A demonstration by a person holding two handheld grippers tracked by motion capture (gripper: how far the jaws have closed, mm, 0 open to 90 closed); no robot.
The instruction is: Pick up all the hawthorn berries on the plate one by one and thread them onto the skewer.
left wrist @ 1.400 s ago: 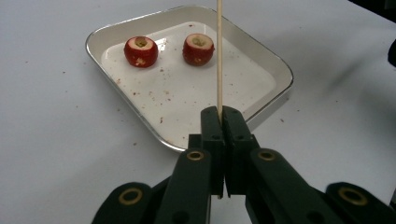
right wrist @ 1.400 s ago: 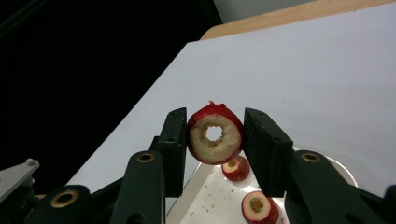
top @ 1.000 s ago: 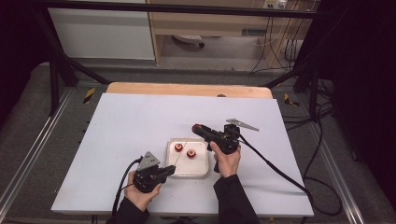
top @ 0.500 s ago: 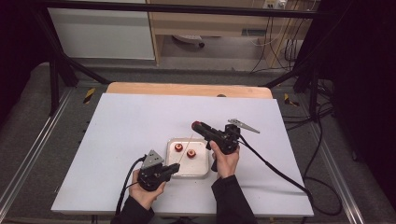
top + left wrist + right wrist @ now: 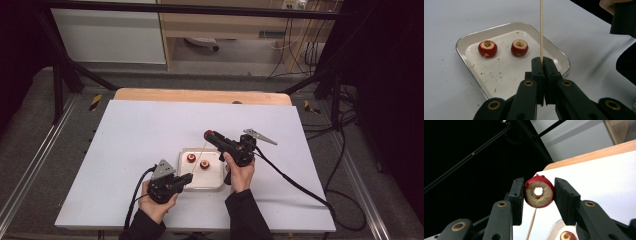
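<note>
White tabletop (image 5: 130, 150) on wooden table (image 5: 200, 95), dark room, grey floor (image 5: 30, 150).

You hold thin wooden skewer (image 5: 541, 30), matt; cored fruit (image 5: 539, 191) glossy red-skinned, flesh rough; tray (image 5: 464, 42) smooth, glossy; table (image 5: 140, 130) matt white.

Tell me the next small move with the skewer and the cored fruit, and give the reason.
Probably lower the right gripper so the hole of its red cored fruit slides onto the wooden skewer. The left gripper is shut on the skewer, holding it upright, and in the right gripper view the stick points up toward the fruit from just below it. Two more fruits wait in the white tray.
</note>
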